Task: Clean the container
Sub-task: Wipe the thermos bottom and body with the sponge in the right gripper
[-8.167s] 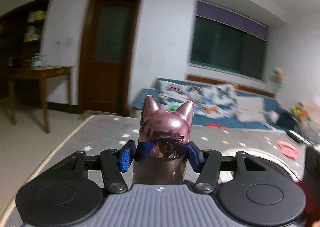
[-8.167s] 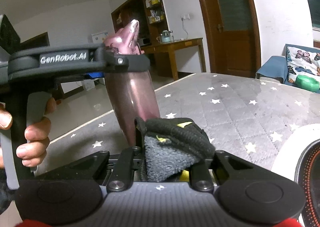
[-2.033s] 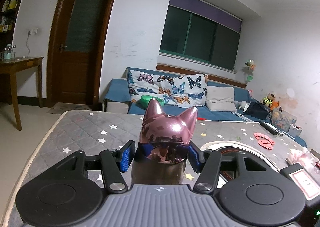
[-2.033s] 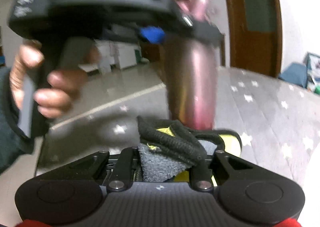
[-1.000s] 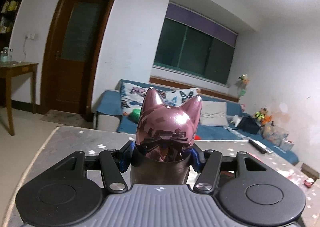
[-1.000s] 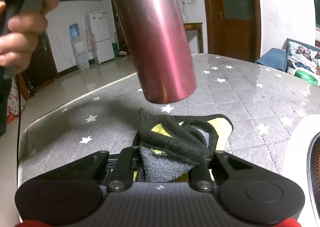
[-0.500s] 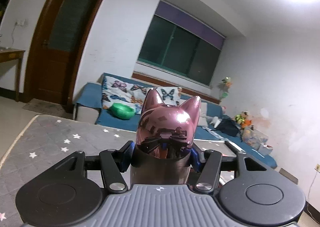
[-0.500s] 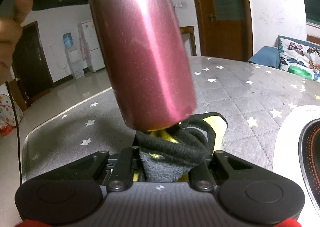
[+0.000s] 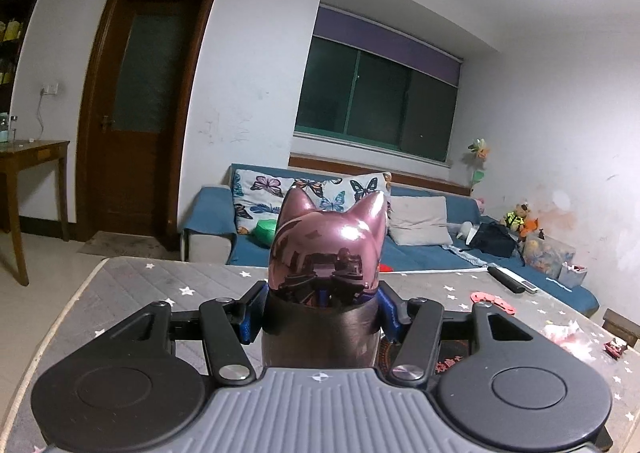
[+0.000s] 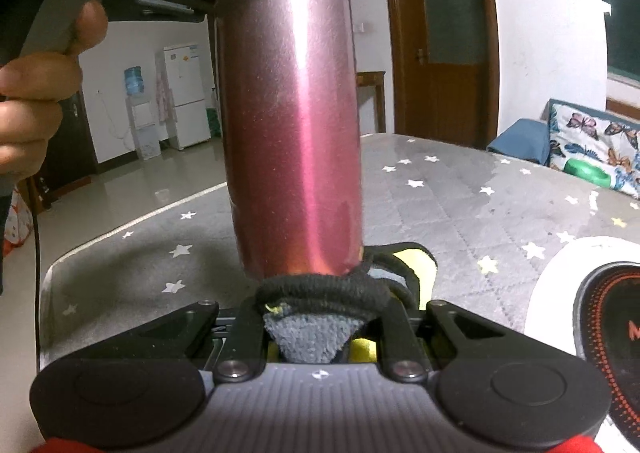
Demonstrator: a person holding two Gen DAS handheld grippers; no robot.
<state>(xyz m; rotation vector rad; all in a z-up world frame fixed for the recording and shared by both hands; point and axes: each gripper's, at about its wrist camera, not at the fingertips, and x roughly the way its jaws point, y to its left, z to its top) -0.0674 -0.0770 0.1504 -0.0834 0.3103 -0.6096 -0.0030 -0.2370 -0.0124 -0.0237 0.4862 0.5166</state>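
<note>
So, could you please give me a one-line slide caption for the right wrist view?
Right gripper presses a grey cloth against the base of the pink bottle.

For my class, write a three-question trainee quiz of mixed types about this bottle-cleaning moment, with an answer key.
1. True or false: the pink bottle stands on the star-patterned mat.
2. What is clamped in the right gripper? A) a sponge B) a grey and yellow cloth C) a brush
3. Fill in: the bottle's lid is shaped like a cat's head with two ____.

Key
1. False: the left gripper holds it in the air, its base against the cloth.
2. B
3. ears
</note>
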